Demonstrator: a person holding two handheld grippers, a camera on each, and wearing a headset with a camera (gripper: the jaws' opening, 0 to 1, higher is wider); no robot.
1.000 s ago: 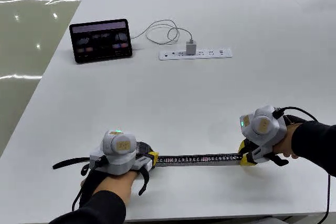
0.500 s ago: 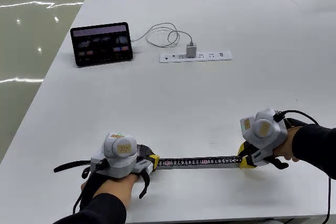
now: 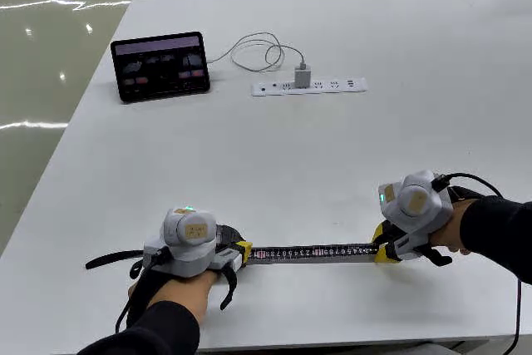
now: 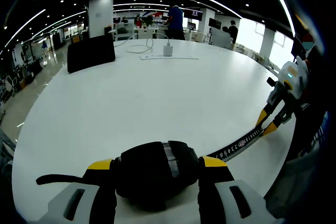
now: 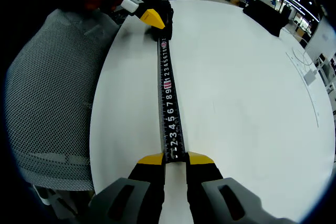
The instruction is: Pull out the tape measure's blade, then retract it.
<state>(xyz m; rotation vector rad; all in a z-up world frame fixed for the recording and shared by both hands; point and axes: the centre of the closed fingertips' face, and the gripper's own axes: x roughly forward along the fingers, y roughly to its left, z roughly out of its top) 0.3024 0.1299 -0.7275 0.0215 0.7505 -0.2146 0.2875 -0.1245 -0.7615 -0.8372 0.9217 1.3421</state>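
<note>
Two closed grippers sit low in the head view: our left gripper (image 4: 157, 164) clamps the tape measure case (image 4: 157, 182), our right gripper (image 5: 175, 157) pinches the tip of the extended blade (image 5: 167, 87), so we judge retraction comes next, needing a controlled feed back.

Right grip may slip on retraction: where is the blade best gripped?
Take the blade at its free end, coming along its length from opposite the case. It lies flat and straight, so the fingers can close across its narrow width.
</note>
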